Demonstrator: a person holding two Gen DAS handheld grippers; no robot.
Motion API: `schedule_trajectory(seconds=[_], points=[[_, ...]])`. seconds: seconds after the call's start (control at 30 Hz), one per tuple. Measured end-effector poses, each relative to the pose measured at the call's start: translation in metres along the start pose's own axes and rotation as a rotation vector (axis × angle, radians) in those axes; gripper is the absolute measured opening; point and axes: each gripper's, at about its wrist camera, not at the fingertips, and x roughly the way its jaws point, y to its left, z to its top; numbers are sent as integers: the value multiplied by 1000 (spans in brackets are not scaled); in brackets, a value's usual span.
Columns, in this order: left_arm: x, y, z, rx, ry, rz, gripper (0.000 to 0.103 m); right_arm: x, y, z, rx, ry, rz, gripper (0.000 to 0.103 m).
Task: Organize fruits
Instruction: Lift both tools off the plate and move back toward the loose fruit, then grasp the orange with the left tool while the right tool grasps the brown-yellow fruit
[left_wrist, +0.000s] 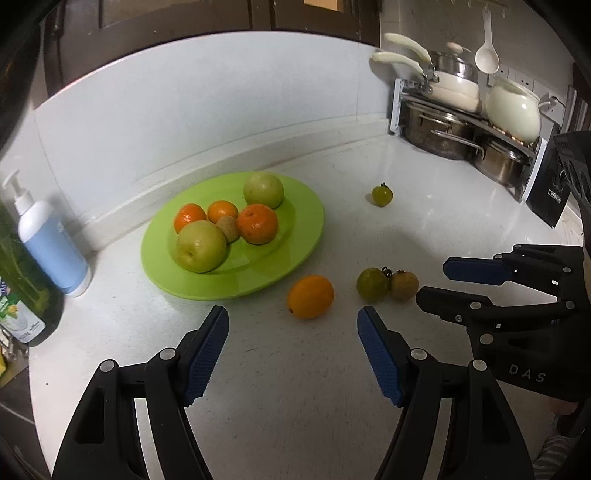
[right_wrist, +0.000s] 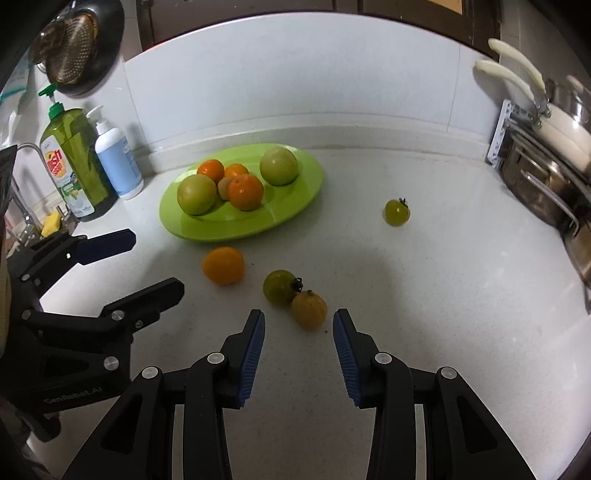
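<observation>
A green plate (left_wrist: 295, 236) (right_wrist: 295, 206) on the white counter holds two green apples, three oranges and a small brown fruit. In front of it lie a loose orange (left_wrist: 311, 296) (right_wrist: 223, 265), a green tomato (left_wrist: 372, 285) (right_wrist: 279, 287) and a yellow-brown fruit (left_wrist: 403, 284) (right_wrist: 309, 309) touching each other. Another green tomato (left_wrist: 382, 195) (right_wrist: 396, 212) lies farther back. My left gripper (left_wrist: 293, 325) is open and empty just before the loose orange. My right gripper (right_wrist: 299, 326) is open and empty, its jaws either side of the yellow-brown fruit's near edge.
A blue soap dispenser (left_wrist: 51, 243) (right_wrist: 117, 162) and a green dish soap bottle (right_wrist: 75, 162) stand left of the plate. A rack with steel pots and white pans (left_wrist: 461, 122) (right_wrist: 546, 155) fills the back right corner. The wall runs behind the plate.
</observation>
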Motion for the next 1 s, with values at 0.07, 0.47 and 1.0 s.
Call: schedule_trajectory(seconds=[0.07,0.47,1.0], points=[[6,0,1,7,4,0,72,3,-1,-1,5,6,1,40],[36,-3,8,21,31,-20,69,25,-8,0,27,42,14,40],[55,-10,11,21,65,-57,51,33,-9,5,21,47,26,39]])
